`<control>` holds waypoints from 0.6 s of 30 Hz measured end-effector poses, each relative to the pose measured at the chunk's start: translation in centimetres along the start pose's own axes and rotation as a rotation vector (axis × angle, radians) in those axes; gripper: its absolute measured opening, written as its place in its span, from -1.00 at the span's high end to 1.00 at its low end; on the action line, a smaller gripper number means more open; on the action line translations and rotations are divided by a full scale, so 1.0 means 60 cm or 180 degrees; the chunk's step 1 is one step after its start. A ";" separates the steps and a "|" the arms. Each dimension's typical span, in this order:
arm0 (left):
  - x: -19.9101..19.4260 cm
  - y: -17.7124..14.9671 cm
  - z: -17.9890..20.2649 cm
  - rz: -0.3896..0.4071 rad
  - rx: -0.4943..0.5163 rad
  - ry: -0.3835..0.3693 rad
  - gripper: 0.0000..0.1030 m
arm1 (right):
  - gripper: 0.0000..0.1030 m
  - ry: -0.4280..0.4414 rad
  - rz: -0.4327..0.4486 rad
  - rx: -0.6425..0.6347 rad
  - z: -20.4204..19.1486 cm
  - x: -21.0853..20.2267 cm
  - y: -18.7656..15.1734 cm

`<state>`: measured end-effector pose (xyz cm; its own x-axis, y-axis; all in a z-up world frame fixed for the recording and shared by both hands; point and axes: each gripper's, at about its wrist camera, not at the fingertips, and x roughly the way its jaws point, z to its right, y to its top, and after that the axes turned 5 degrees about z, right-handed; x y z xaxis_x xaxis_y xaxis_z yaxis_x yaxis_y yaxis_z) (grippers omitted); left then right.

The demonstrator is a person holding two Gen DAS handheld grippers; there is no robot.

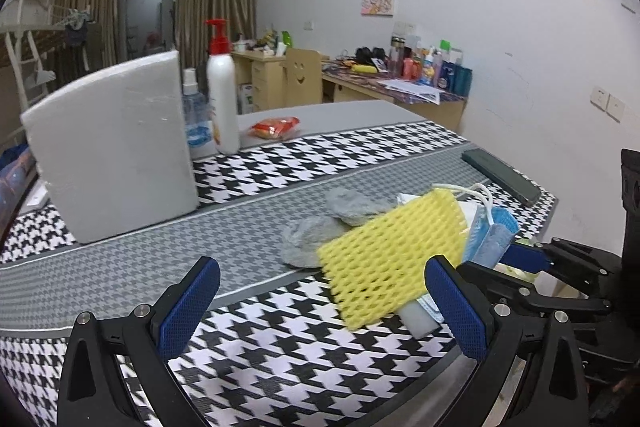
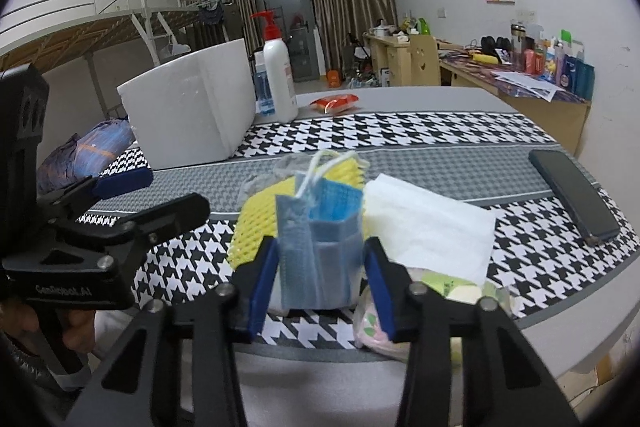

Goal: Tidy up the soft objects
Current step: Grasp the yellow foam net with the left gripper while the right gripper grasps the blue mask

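A pile of soft things lies at the near right of the houndstooth table (image 1: 280,347). A yellow foam net (image 1: 392,259) leans on top, with two grey knitted pieces (image 1: 320,231) behind it. My right gripper (image 2: 322,283) is shut on a folded blue face mask (image 2: 320,239), whose white ear loops stick up. Its blue pads press both sides of the mask. A white tissue (image 2: 428,223) lies just right of the mask. My left gripper (image 1: 320,307) is open over the table's near edge, with the net's lower corner close to its right finger and nothing gripped.
A white foam box (image 1: 116,147) stands at the back left, with a pump bottle (image 1: 222,91), a spray bottle (image 1: 196,115) and a red snack packet (image 1: 276,127) beside it. A dark phone (image 2: 572,195) lies at the right edge. A clear bag (image 2: 460,295) sits under my right finger.
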<state>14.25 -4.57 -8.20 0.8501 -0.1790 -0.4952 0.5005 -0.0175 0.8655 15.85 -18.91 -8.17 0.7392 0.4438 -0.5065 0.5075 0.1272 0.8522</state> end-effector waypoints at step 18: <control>0.076 -0.021 0.005 -0.0701 -0.0375 -0.0501 -0.47 | 0.22 0.0051 -0.0046 0.0057 0.019 -0.001 -0.012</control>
<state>17.44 -5.66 -11.54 0.6877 -0.3341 -0.6445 0.6935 0.0399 0.7193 15.90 -20.04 -8.90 0.7246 0.4563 -0.5164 0.5260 0.1178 0.8423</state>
